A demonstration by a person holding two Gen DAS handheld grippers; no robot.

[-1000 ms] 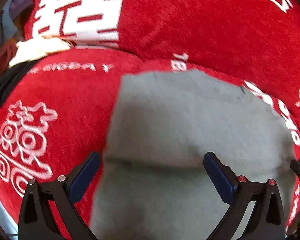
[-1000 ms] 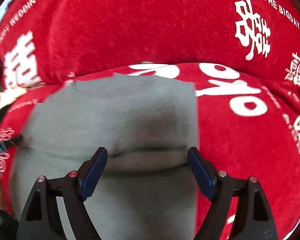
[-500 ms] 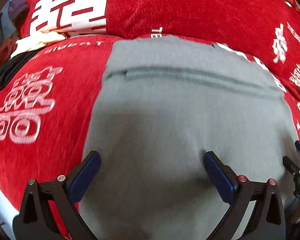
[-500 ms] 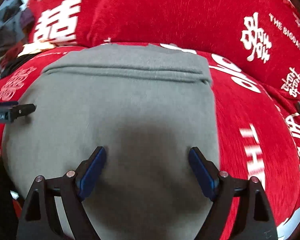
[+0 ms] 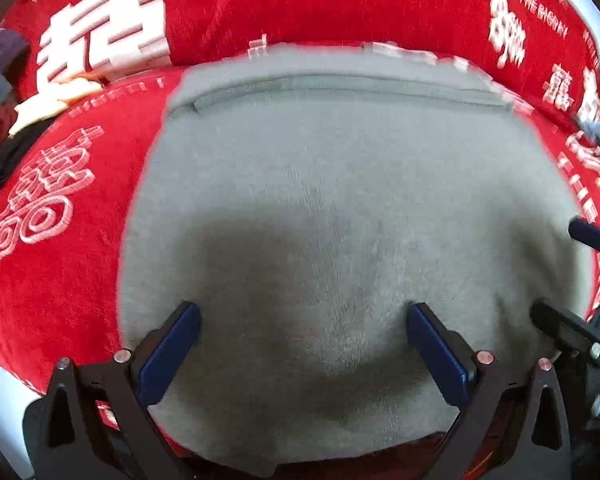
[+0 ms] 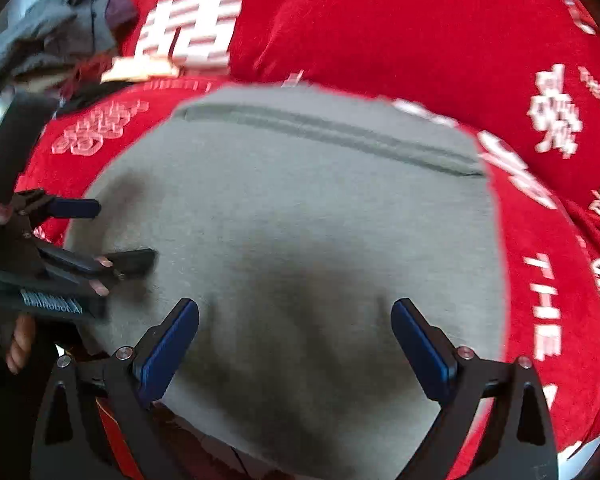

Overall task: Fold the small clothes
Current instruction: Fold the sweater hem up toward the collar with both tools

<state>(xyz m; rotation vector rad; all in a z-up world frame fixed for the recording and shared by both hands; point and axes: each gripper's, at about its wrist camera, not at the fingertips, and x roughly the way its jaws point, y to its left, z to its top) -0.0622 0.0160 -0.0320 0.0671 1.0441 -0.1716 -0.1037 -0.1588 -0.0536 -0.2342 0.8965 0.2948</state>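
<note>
A grey fleece garment (image 5: 340,184) lies folded and flat on a red cover with white lettering (image 5: 60,248); a folded edge runs across its far side. It also shows in the right wrist view (image 6: 300,208). My left gripper (image 5: 302,316) is open and empty above the garment's near part. My right gripper (image 6: 294,312) is open and empty above the near part too. The left gripper shows at the left edge of the right wrist view (image 6: 96,236). The right gripper's fingers (image 5: 592,236) show at the right edge of the left wrist view.
A pile of other clothes (image 6: 52,40) lies at the far left beyond the red cover. A cream cloth (image 5: 56,96) and a dark item lie at the cover's left edge. A red cushion back (image 5: 340,4) rises behind the garment.
Both grippers have drawn back toward the near edge. The garment's near part was laid forward and now lies flat, with more of it in view.
</note>
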